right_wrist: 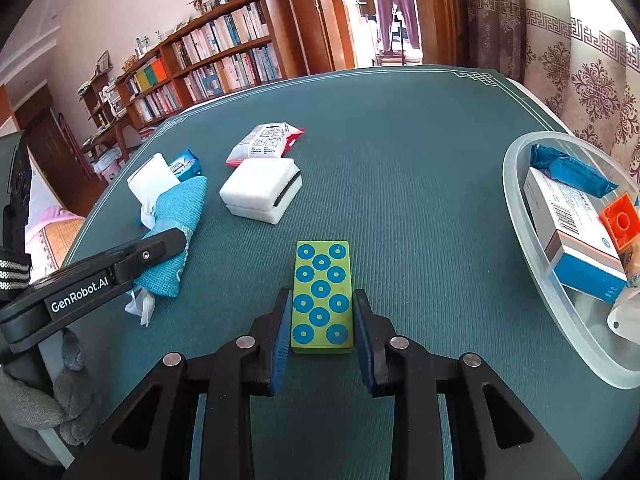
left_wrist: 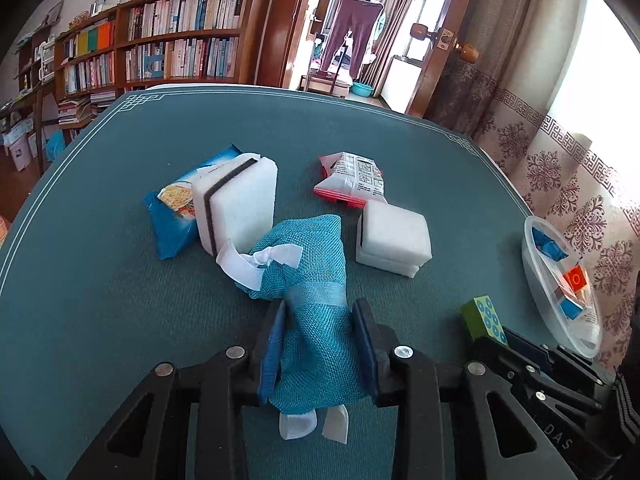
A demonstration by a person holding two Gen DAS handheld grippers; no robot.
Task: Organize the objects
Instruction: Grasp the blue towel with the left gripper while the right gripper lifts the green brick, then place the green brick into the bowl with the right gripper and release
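On a ribbed teal table mat [right_wrist: 400, 160], the left gripper [left_wrist: 318, 344], lettered "GenRobot.AI", clamps a woven turquoise pouch [left_wrist: 312, 280], while the right gripper [right_wrist: 322, 320] pinches a green rectangular block [right_wrist: 322, 296] with blue dots, a clear plastic bin [right_wrist: 520, 216] at three o'clock.

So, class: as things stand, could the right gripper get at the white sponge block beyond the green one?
Probably not yet: the right gripper is shut on the green block, though the white sponge block lies unobstructed.
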